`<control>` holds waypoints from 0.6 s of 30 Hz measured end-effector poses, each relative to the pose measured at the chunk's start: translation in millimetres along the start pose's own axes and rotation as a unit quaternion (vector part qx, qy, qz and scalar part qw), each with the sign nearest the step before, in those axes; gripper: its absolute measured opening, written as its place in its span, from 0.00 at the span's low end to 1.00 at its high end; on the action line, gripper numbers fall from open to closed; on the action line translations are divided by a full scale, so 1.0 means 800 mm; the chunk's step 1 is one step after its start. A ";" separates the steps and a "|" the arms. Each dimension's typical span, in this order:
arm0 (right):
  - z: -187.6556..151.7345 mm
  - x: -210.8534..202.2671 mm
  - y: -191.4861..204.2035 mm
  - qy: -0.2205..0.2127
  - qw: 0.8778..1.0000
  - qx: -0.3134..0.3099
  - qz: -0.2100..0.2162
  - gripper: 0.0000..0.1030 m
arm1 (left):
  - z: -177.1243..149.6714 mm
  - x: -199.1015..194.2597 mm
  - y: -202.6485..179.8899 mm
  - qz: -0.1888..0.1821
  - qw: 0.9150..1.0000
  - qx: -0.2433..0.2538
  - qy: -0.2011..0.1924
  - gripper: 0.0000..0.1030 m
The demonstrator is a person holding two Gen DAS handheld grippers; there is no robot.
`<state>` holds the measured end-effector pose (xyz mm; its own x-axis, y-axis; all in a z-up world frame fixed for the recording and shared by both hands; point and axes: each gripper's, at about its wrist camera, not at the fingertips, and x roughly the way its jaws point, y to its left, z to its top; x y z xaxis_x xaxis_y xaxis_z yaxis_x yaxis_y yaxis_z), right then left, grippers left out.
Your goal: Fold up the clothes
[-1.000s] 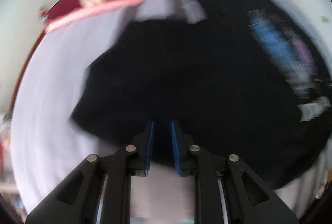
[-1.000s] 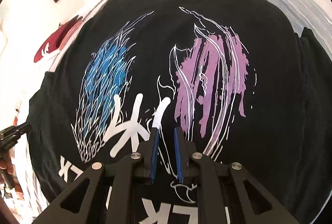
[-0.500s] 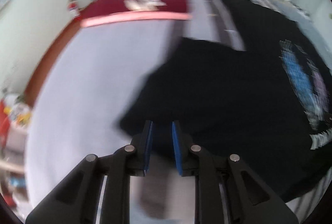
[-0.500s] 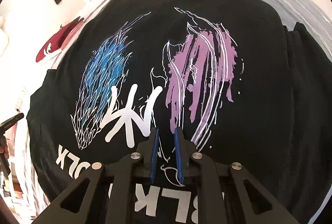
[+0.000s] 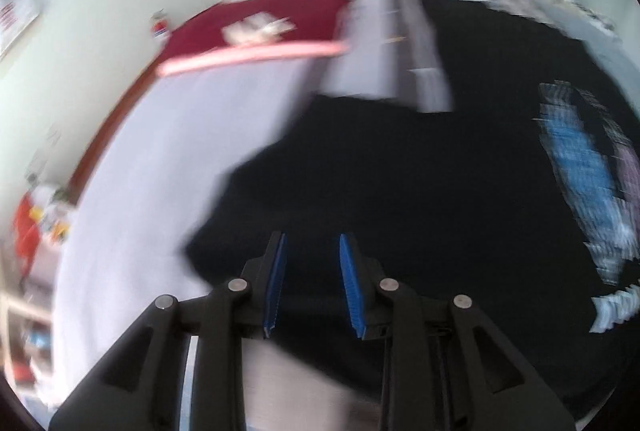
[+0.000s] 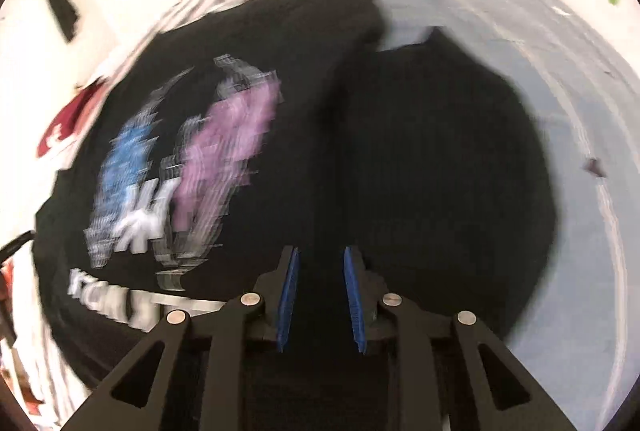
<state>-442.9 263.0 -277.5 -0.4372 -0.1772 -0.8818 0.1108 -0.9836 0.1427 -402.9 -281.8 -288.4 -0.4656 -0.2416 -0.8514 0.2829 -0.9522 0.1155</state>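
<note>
Right, black T-shirt [image 6: 360, 151] lies spread print-up on the bed [image 5: 160, 159], one sleeve out toward each side, likely flattened ready for folding. Left gripper [image 5: 312, 271] hangs over the left sleeve edge, jaws opening, a narrow gap, nothing pinched. Right gripper [image 6: 320, 283] sits over the right sleeve area, jaws also opening, empty between the pads. Both probably lining up to take the sleeves. A folded red garment [image 5: 260, 27] lies further up the bed. Heavy blur: print lettering unreadable, hem cut off behind the grippers.
</note>
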 end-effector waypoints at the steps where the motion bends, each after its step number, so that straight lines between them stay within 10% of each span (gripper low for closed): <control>1: 0.002 -0.002 -0.020 -0.003 1.000 0.013 -0.011 0.21 | 0.000 -0.009 -0.029 -0.022 1.000 0.002 0.001 0.24; 8: 0.022 0.004 -0.128 -0.014 0.996 0.067 -0.056 0.28 | -0.028 -0.032 -0.155 -0.108 0.993 0.028 0.029 0.29; 18: 0.056 0.030 -0.207 -0.020 0.990 0.140 -0.018 0.51 | -0.050 0.007 -0.195 -0.096 0.993 0.024 0.057 0.29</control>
<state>-511.5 419.7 -302.4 -0.4716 -0.1377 -0.8710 -0.1550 -0.9594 0.2356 -416.0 -127.4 -331.6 -0.4081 -0.0355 -0.9122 0.1561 -0.9872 -0.0314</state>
